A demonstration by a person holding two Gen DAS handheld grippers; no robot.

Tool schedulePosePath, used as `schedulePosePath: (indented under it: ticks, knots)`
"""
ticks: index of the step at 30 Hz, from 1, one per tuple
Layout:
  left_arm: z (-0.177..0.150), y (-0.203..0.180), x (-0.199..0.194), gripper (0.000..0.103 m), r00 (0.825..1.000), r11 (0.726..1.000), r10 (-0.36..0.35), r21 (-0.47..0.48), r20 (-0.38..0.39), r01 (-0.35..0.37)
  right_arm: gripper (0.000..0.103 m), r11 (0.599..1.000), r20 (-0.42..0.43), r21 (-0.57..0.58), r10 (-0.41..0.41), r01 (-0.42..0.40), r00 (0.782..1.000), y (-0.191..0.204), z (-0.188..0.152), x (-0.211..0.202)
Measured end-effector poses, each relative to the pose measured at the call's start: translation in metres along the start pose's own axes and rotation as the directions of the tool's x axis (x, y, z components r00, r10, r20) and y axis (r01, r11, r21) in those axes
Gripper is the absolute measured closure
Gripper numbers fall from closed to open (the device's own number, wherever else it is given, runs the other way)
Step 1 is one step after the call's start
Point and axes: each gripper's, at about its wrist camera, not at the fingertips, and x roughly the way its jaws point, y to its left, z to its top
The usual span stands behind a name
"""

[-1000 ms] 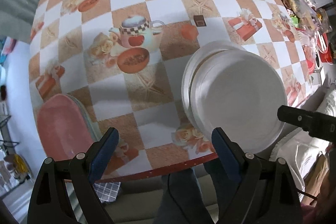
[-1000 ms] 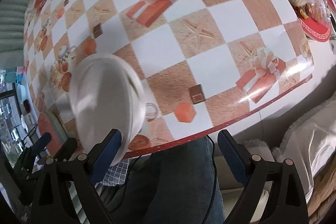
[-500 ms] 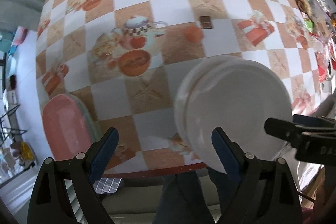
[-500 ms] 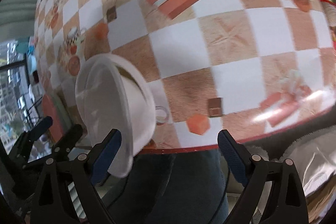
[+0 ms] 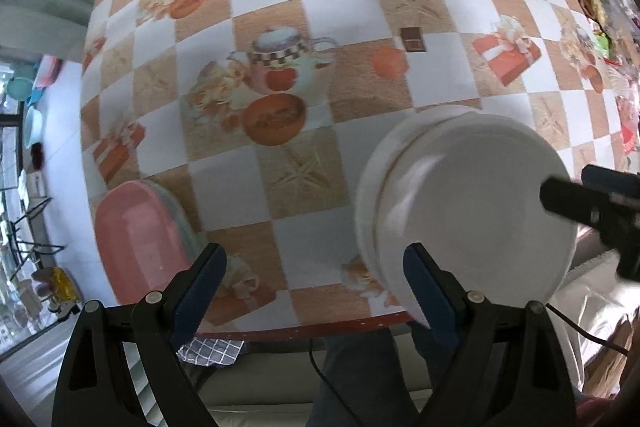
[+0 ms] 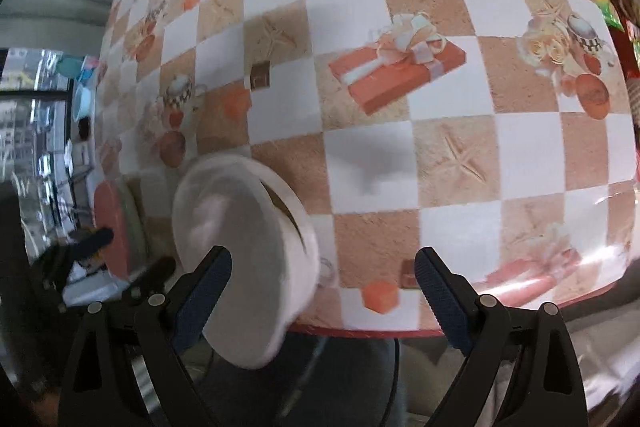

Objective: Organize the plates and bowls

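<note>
Left wrist view
- Left gripper (image 5: 314, 281): jaws wide, holding nothing.
- White plates (image 5: 468, 211): stacked, lower right, at table edge.
- Pink plate (image 5: 140, 235): lower left.

Right wrist view
- Right gripper (image 6: 322, 285): jaws wide, empty.
- White plates (image 6: 236, 239): lower left; likely stiff, slick, breakable; take by rim.

Stack of round white plates (image 5: 472, 203) at the near edge of the round table under a checkered printed oilcloth (image 5: 320, 67). Stack of pink and pale green oblong dishes (image 5: 140, 231) to its left, well apart, also at the near edge.
</note>
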Motion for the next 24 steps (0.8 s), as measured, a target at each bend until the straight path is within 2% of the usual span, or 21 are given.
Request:
schedulePosePath:
  ticks: [4, 8, 12, 15, 19, 24]
  knots:
    - [0.003, -0.012, 0.008, 0.011, 1.000, 1.000, -0.001, 0.025, -0.009, 0.001, 0.009, 1.000, -0.046, -0.001, -0.013, 0.013, 0.999, 0.001, 0.001, 0.022]
    - [0.003, -0.019, 0.019, 0.011, 0.999, 0.997, 0.036, 0.065, -0.002, -0.036, 0.009, 0.998, -0.040, -0.021, -0.060, 0.059, 0.997, 0.011, 0.004, 0.034]
    - [0.004, -0.019, 0.031, 0.011, 0.999, 0.998, 0.038, 0.057, -0.011, -0.037, 0.009, 0.994, -0.026, -0.011, -0.107, 0.107, 0.994, 0.010, 0.012, 0.040]
    - [0.007, -0.017, 0.038, 0.010, 0.999, 0.998, 0.045, 0.053, -0.004, -0.045, 0.009, 0.995, -0.014, -0.008, -0.097, 0.096, 0.995, 0.010, 0.015, 0.039]
    - [0.012, -0.015, 0.041, 0.003, 0.998, 0.997, 0.060, 0.040, 0.016, -0.061, 0.009, 0.995, -0.032, -0.020, -0.095, 0.094, 0.995, 0.014, 0.017, 0.046]
    - [0.010, -0.013, 0.021, 0.003, 0.997, 0.998, 0.047, 0.033, 0.062, -0.049, 0.009, 0.999, -0.001, -0.002, -0.045, 0.045, 0.999, 0.012, 0.008, 0.024]
